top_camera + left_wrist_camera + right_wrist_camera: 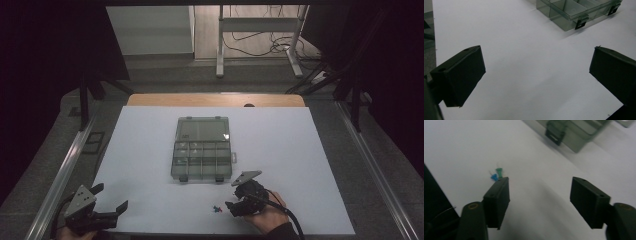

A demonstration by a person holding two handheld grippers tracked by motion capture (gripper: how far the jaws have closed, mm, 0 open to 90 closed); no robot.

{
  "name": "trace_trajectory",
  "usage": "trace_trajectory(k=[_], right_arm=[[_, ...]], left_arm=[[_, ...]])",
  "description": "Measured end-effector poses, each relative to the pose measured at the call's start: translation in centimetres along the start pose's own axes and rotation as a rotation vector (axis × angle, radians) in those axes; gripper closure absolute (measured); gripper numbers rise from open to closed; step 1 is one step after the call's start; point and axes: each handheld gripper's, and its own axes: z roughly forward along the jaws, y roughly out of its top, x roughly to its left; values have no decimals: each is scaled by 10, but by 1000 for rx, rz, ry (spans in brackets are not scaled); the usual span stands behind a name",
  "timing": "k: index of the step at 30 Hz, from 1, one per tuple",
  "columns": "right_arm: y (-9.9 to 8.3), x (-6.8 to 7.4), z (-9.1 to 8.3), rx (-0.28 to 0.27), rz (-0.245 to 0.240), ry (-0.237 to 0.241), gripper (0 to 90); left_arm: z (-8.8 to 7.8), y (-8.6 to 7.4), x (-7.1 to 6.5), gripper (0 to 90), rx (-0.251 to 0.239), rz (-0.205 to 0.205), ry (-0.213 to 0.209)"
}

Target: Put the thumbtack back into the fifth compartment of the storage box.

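Note:
Three small push pins (216,209), green, blue and red, lie together on the white sheet (150,150) near its front edge. My right gripper (231,208) rests just right of them, jaws pointing left. In the right gripper view the jaws (540,187) stand apart with bare sheet between them. The green pin (499,172) and blue pin (493,177) lie just past the left jaw's tip, outside the gap. My left gripper (111,196) sits at the sheet's front left corner, open over bare sheet (536,58).
A clear plastic compartment box (202,148) with black latches sits at the sheet's middle, lid open; its corner shows in both gripper views (571,12) (579,132). Metal rails (65,165) run along both table sides. A wooden edge (215,100) lies behind the sheet.

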Motion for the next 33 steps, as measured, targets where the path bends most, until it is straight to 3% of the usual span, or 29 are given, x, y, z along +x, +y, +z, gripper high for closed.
trace_trajectory(k=[2, 5, 10, 17, 21, 33], right_arm=[[1, 1, 1, 5, -8, 12, 357], [6, 6, 8, 29, -32, 53, 474], [12, 12, 15, 47, -56, 101, 592], [16, 18, 21, 61, -77, 123, 705], [18, 21, 26, 71, -100, 127, 737], [17, 22, 35, 101, -106, 120, 766]], left_arm=[[0, 0, 0, 6, 0, 0, 0], [0, 0, 0, 6, 0, 2, -1], [0, 0, 0, 7, -2, 3, -4], [-1, -1, 0, 7, -13, 5, -7], [-1, 0, -1, 7, -8, 16, -6], [-1, 0, -2, 7, -8, 26, -2]])
